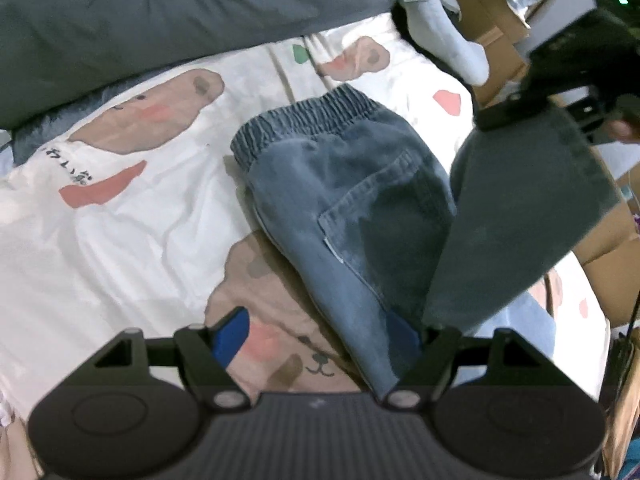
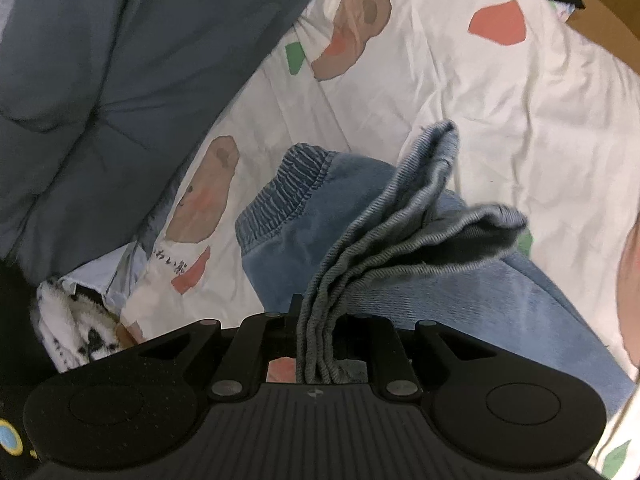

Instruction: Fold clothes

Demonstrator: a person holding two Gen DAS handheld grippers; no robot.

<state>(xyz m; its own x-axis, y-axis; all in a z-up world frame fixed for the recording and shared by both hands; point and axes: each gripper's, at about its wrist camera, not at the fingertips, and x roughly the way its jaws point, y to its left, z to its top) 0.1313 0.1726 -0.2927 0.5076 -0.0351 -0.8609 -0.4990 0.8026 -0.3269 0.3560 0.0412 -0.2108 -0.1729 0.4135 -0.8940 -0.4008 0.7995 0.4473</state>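
The right gripper [image 2: 316,344] is clenched on the bunched hem end of a pair of blue denim jeans [image 1: 340,200], several grey-blue layers squeezed between its jaws and fanning out ahead of them. In the left wrist view the lifted leg hangs as a dark flap from that gripper, off to the right of the left jaws. The left gripper [image 1: 320,332] stands released, its blue pads spread wide; denim runs past the inner side of its right finger, and no grip shows. The elastic waistband [image 2: 286,190] lies flat ahead of both jaws on a white bedsheet [image 2: 500,120] printed with brown bears. A dark grey duvet [image 1: 160,12] crowds the far left. Cardboard boxes [image 1: 496,28] and a pale soft toy [image 1: 448,36] sit beyond, to the right.
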